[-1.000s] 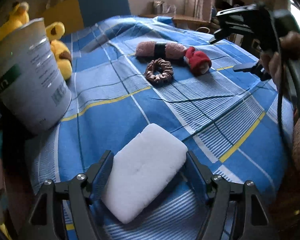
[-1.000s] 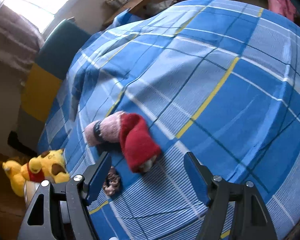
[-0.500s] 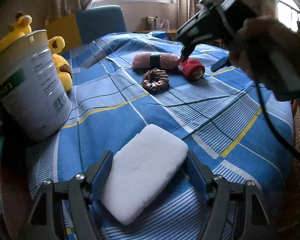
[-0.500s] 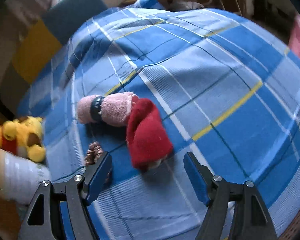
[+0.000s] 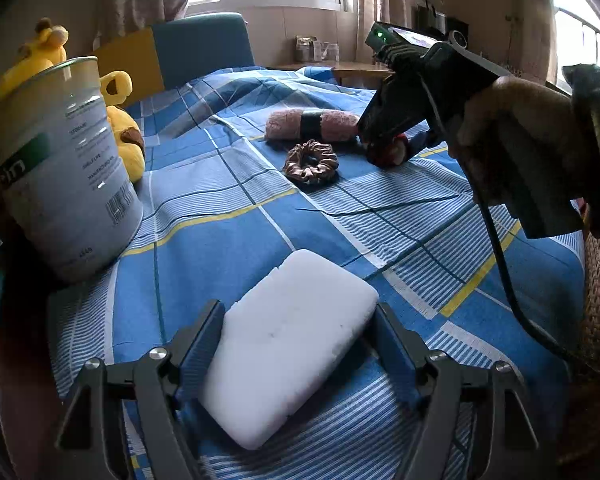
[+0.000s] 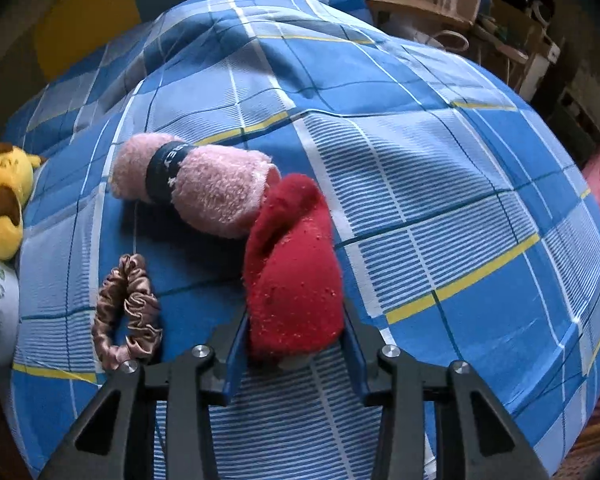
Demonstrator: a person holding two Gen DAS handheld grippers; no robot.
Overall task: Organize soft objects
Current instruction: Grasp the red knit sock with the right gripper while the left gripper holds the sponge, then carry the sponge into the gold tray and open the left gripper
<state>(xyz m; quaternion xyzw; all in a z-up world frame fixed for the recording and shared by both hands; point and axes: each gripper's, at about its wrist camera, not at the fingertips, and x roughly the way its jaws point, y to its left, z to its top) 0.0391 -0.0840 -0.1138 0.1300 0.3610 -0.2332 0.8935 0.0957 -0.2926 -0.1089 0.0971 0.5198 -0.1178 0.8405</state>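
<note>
My left gripper [image 5: 298,312] is shut on a white sponge block [image 5: 292,344], which sits tilted between its pads just above the blue checked bedspread [image 5: 228,248]. Further back, my right gripper [image 6: 295,320] points steeply down over a red plush piece [image 6: 292,264]. Its jaws are closing, and both pads touch the near end of the piece. In the left wrist view the right gripper [image 5: 384,152] hides most of the red piece. A pink rolled towel with a black band [image 6: 204,192] touches the far end of the red piece. A brown satin scrunchie [image 6: 126,308] lies just left of the right gripper.
A large white tub [image 5: 60,168] stands at the left edge of the bed, with a yellow plush toy [image 5: 120,136] behind it. A teal and yellow headboard [image 5: 196,48] and a window lie beyond. A person's hand [image 5: 512,128] holds the right gripper.
The right gripper rolled upright, sank onto the red plush piece and narrowed its jaws from wide apart to touching it. The left gripper kept still with the sponge.
</note>
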